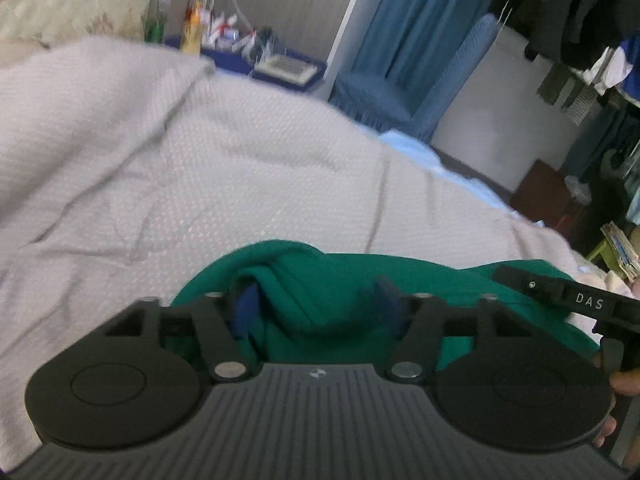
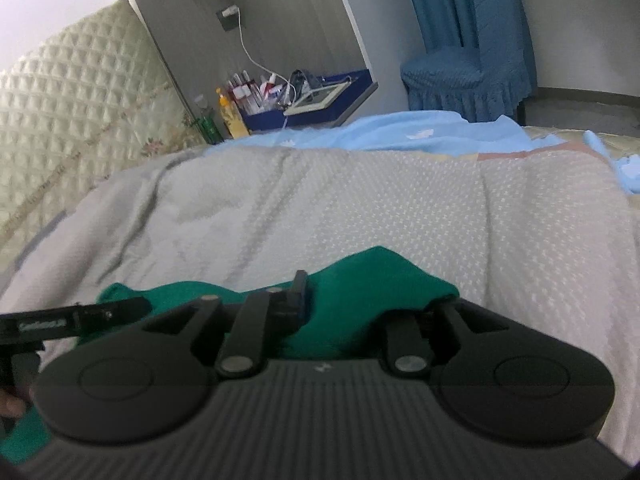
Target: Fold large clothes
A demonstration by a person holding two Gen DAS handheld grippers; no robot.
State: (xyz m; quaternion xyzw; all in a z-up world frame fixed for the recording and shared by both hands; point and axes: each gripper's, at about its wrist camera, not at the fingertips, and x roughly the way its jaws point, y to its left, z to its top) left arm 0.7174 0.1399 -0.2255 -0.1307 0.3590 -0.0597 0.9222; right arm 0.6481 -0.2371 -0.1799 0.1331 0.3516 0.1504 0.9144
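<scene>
A grey quilted bedspread (image 1: pixel 248 168) stretched ahead of both grippers. The green garment (image 1: pixel 320 300) lay bunched beneath them — left gripper (image 1: pixel 318 308) apart around a fold, right gripper (image 2: pixel 360 304) partly apart, apparently releasing; smoothing probably came next.

Solid green garment (image 1: pixel 320 300) just ahead of the black hand-held gripper (image 1: pixel 318 312); beyond it, a pale grey dotted-weave bedspread (image 1: pixel 224 168).

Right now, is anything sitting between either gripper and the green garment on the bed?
Nothing visible does. The green garment bunches directly between the left gripper fingers, and it also lies right at the right gripper, on the grey bedspread.
</scene>
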